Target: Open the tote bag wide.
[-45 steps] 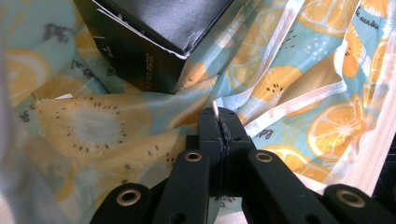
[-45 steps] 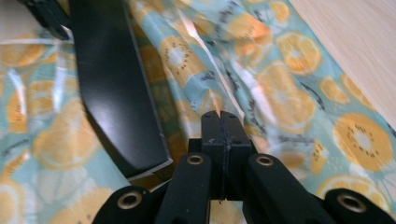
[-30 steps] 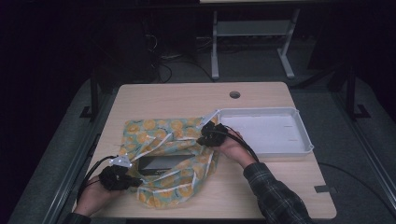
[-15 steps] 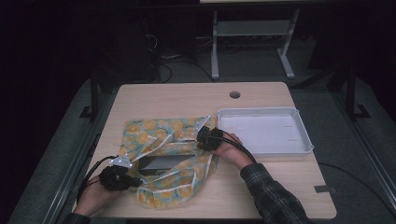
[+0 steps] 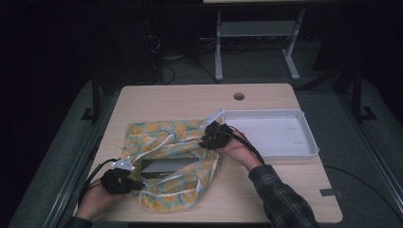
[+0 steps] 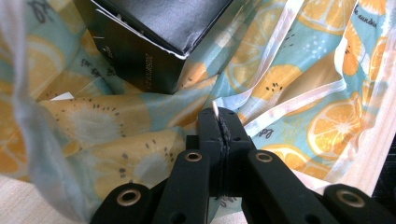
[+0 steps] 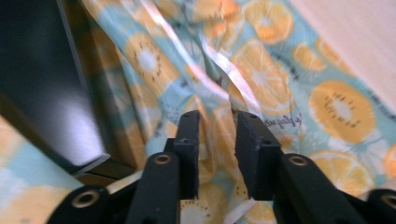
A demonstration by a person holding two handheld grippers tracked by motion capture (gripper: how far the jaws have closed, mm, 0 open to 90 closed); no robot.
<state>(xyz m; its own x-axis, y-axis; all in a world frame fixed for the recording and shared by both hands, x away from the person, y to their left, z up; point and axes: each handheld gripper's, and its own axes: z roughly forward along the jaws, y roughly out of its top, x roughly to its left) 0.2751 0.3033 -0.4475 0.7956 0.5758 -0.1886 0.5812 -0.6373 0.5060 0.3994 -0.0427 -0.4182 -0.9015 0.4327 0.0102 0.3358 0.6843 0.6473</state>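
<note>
Dim table (image 5: 180, 102): cloth (image 5: 166, 137) half-hides black box (image 5: 166, 166); left tool (image 6: 219, 128) clenches cloth, right tool (image 7: 217, 140) just released.

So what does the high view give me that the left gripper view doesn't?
High view alone: the white tray right of the cloth, the whole table, and the right gripper over the cloth's right edge, jaws just opening. Left gripper view alone: the left gripper shut on a white-trimmed edge of the cloth, and small print on the box's side. Both: the orange-print cloth around the dark box.
</note>
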